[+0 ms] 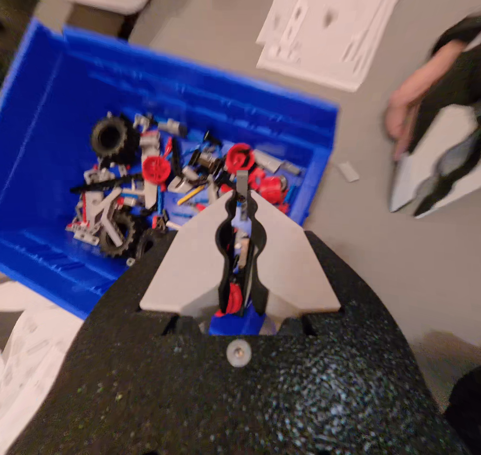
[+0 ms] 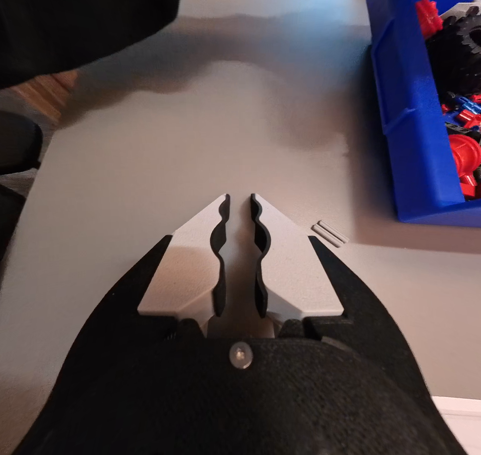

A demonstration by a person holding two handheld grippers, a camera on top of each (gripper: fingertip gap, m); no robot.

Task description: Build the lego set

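Observation:
My left gripper (image 1: pixel 240 198) hangs over the right end of a blue bin (image 1: pixel 52 109) and is shut on a small grey lego beam (image 1: pixel 242 182) that sticks out past its tips. The bin holds several loose pieces, among them black tyres (image 1: pixel 110 137), red hubs (image 1: pixel 156 167) and grey beams. My right gripper (image 2: pixel 240 199) is narrowly open and empty, low over the bare grey table. It also shows in the left wrist view (image 1: pixel 416 203), held by a hand (image 1: pixel 406 109). A small flat grey piece (image 2: pixel 329 232) lies on the table just right of its tips.
White instruction sheets (image 1: pixel 325 25) lie on the table beyond the bin. More white paper (image 1: pixel 31 338) lies at the near left. In the right wrist view the bin (image 2: pixel 406 130) stands at the right, with a dark sleeve at the upper left. Some 20 cm of space lies between my two pairs of fingers.

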